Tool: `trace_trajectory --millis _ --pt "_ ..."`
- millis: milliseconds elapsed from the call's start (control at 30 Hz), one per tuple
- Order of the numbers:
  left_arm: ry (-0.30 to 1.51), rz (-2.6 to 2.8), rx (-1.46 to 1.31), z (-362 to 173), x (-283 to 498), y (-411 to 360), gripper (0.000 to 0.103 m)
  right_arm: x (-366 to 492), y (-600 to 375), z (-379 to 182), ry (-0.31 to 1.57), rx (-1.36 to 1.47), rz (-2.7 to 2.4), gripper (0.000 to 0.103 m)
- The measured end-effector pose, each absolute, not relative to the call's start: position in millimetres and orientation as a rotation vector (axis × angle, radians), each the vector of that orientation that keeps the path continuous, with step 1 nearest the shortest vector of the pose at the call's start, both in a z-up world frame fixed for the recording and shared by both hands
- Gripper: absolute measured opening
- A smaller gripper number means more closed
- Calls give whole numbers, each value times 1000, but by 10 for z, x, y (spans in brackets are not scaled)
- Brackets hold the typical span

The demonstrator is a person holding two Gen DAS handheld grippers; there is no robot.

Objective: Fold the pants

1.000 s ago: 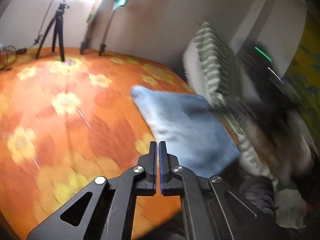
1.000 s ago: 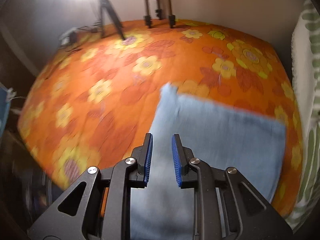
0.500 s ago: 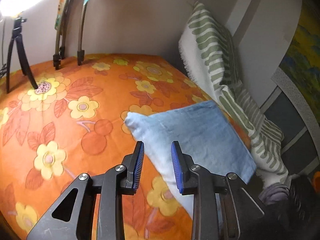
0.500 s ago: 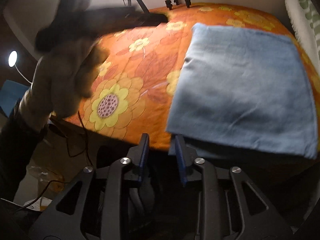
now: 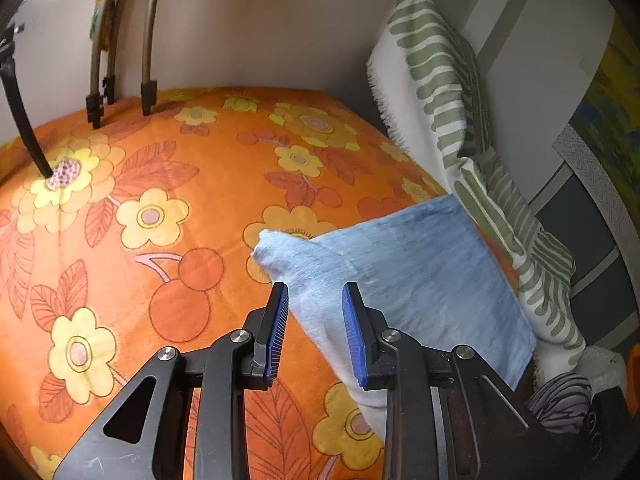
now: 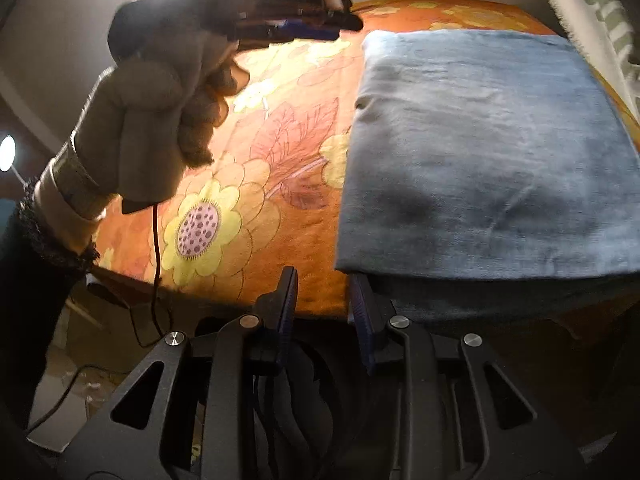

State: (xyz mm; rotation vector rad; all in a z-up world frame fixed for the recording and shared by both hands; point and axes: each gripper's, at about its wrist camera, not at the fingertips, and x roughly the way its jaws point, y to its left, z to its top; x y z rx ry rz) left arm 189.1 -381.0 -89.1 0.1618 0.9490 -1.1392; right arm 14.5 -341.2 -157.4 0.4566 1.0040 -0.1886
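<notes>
pants: light blue pair point(image 5: 404, 280), already folded down to a flat rectangle, lying on the orange flowered bed cover point(image 5: 168, 184) near the bed's front edge, right beside the green-striped pillow point(image 5: 432, 80)

feel: looks like soft brushed cotton or thin denim to me, so light, floppy, not slippery. Several layers are stacked, so it'll sag and fan apart if you lift it by one corner

where to grab: I'd go for the thick folded edge at the front point(image 6: 480, 276), pinching all the layers together, one gripper toward each end. The puffy corner point(image 5: 268, 248) would work too

left gripper: point(image 5: 315, 334) fingers a narrow gap apart, having just been opening, nothing between them, hovering over the near left corner of the pants

right gripper: point(image 6: 323, 312) also a small gap, just opened a touch, empty, down by the bed's front edge just short of the fold

left hand: point(image 6: 160, 120) gloved, seen from the right wrist camera, holding its gripper out over the bed cover
</notes>
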Motion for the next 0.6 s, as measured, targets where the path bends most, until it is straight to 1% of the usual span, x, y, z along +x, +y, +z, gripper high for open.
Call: trace_trajectory --millis 133,167,200,333,500,600 --pt "953 -1145 179 -940 1907 -3862 26 238 -3398 -1636 989 427 -242 29" --pt "952 -1143 191 -945 1913 -3883 26 253 -3384 -1632 990 412 -250 24" --pt "952 -1141 198 -952 1918 -3903 26 265 -3377 -1631 997 382 -275 11" --pt "939 -1124 240 -984 1925 -4001 26 218 -3460 -1592 1006 392 -230 6" --pt "907 -1109 328 -1039 1857 -4163 26 111 -3454 -1231 992 309 -175 5" --pt "907 -1096 351 -1095 1850 -4237 22 78 -3527 -1182 987 321 -152 4"
